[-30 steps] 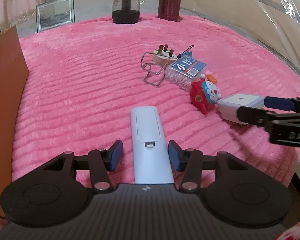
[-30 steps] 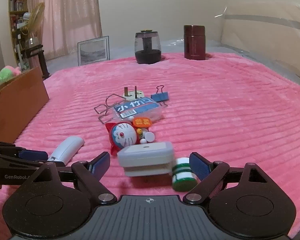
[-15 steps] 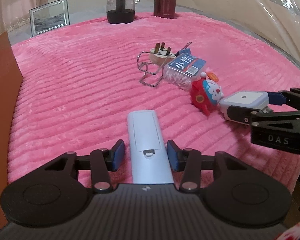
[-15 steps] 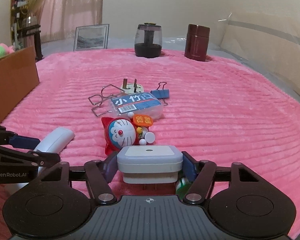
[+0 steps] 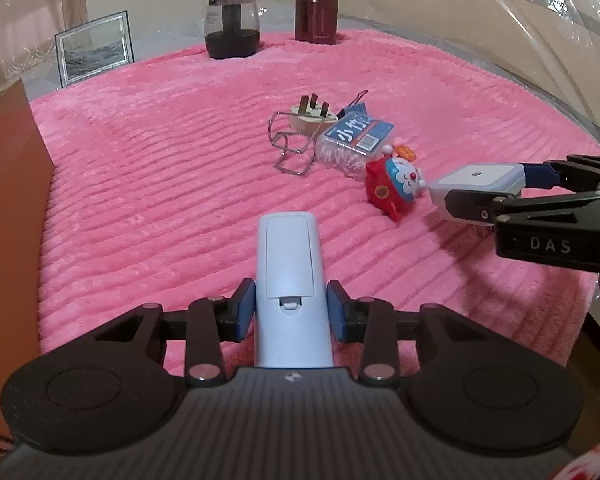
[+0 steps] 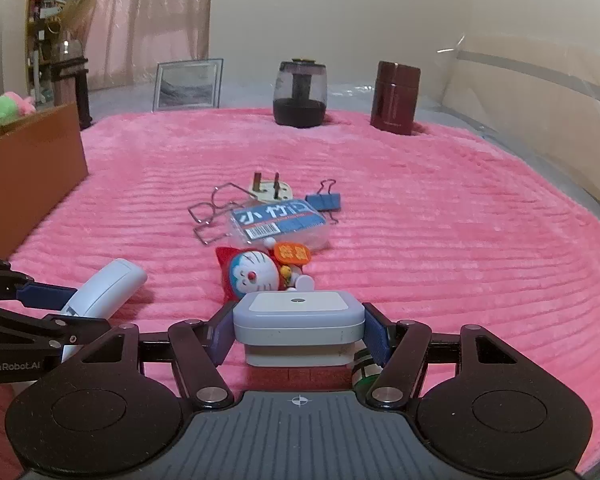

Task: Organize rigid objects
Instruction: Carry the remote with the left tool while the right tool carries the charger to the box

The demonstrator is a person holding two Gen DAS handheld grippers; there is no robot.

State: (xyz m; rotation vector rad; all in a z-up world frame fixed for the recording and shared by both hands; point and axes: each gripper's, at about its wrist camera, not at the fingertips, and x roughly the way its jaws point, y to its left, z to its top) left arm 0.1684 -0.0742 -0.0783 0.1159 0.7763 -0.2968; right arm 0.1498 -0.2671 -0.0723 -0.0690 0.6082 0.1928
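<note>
So we've got both grippers loaded up over the fuzzy pink ribbed blanket (image 5: 160, 184). Our left gripper (image 5: 290, 310) has its blue pads (image 5: 244, 308) clamped on the sides of a long pale-blue plastic remote (image 5: 290, 276), which lies back-side up with its battery cover showing and points straight ahead between the fingers. Our right gripper (image 6: 299, 334) is squeezed onto a square white-and-grey plug-in adapter box (image 6: 298, 320), pads touching both of its sides; in the left wrist view that box (image 5: 478, 186) sits just above the blanket with metal prongs poking out underneath. Right beside it lies a red-and-blue cartoon cat figurine (image 6: 256, 276) on its side, and just past that a clear plastic box with a blue label (image 6: 280, 224), a bent silver wire stand (image 6: 210, 216), a cream round plug with its pins up (image 6: 270, 192) and a blue binder clip (image 6: 324, 202), all bunched close together. A green-and-white striped cylinder (image 6: 366, 368) peeks out under our right finger. Far edge of the blanket has a dark smoky glass jar (image 6: 299, 94) and a maroon metal canister (image 6: 396, 98), well apart from the pile. A brown cardboard box (image 6: 32, 172) stands off to the left.
</note>
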